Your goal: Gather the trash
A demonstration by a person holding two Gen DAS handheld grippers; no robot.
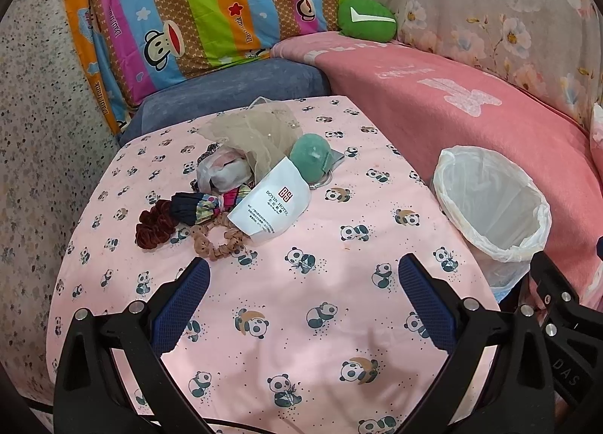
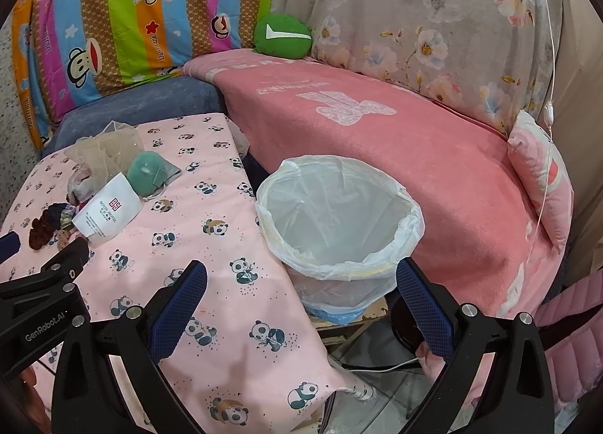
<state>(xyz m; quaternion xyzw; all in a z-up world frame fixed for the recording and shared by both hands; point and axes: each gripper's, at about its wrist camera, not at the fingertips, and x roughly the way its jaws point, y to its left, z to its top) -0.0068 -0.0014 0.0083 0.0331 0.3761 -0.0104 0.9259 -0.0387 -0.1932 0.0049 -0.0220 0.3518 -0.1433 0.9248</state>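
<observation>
Both grippers, left gripper point(image 1: 303, 275) and right gripper point(image 2: 301, 277), gape wide, empty. White printed paper packet point(image 1: 270, 204) tops the counter point(image 1: 301, 321) pile, probably trash; white-lined round bin point(image 2: 339, 215) waits beside it.

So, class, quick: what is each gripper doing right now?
Left gripper: jaws open, holding nothing.
Right gripper: jaws open, holding nothing.

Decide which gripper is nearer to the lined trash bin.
The right gripper: the lined trash bin sits just ahead, between its open fingers. The left gripper hovers over the panda cloth, with the bin off to its right.
</observation>
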